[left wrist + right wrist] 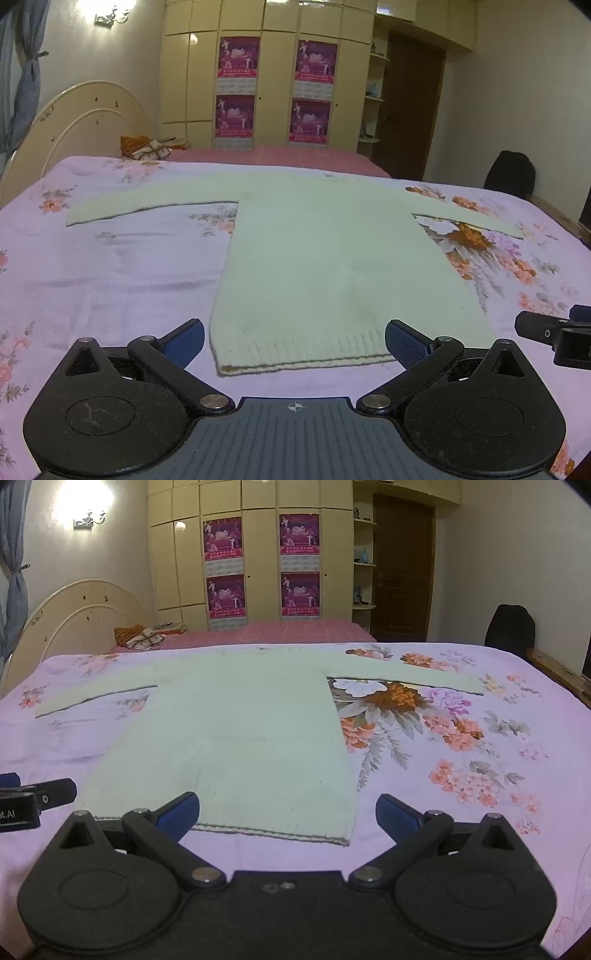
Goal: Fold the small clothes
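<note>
In front of you lies a pale cream knitted sweater (325, 258), its cloth soft and matt, with a ribbed band along the near hem. It rests on a bedsheet (110, 266) of thin smooth cotton-like cloth, lilac, printed with flowers and lightly creased. Your left tool (294, 339) is matt black plastic, dusty, with shiny metal pivot pins and blue textured rubbery pads (406, 341); your right tool (287, 814) looks the same. At upper centre, the wardrobe (273, 74) has smooth, faintly glossy cream panels bearing glossy paper posters (238, 57).
</note>
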The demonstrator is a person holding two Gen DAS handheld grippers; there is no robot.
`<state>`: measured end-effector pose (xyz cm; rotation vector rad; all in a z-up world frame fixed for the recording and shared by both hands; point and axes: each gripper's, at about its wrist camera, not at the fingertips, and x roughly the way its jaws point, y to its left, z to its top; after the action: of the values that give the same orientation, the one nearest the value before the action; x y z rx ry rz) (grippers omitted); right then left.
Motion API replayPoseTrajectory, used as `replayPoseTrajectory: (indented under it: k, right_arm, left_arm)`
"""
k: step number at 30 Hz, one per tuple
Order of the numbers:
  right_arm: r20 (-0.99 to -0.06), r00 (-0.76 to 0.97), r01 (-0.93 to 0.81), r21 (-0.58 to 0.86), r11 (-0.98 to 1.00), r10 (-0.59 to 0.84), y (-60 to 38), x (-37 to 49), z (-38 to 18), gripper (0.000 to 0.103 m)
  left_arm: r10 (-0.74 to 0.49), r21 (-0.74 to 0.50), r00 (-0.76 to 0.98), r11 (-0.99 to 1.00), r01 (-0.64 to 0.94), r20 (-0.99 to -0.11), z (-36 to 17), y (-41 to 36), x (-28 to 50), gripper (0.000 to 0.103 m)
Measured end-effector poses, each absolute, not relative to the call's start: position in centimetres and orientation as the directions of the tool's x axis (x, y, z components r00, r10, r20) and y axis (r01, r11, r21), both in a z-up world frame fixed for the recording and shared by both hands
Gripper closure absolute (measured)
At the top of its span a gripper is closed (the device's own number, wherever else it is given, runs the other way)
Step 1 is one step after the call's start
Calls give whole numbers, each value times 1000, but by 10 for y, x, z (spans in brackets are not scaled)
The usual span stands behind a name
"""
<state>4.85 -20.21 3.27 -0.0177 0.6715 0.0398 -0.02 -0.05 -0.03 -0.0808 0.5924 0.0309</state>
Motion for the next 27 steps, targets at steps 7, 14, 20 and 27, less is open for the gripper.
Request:
replayPoseTrajectory:
  k: [7,14,20,27]
  right_arm:
    - [-624,780,-42,0,999,32,-204,50,36,1]
    - [-622,783,-29,7,1000,27,-207,48,36,1]
    - [-627,778,-25,10,1000,26,-205,49,35,1]
    - [-628,778,-22,6,1000,21,-203,50,33,1]
  left_arm:
    - [-12,-79,829,996,-39,-559,0,2,1,0]
    - [-9,-58,826,998,-29,-564,2,-1,3,0]
    - [-3,-49,823,998,-30,-567,1,-3,3,0]
    - [-4,-49,823,998,-29,-569,0,-2,5,0]
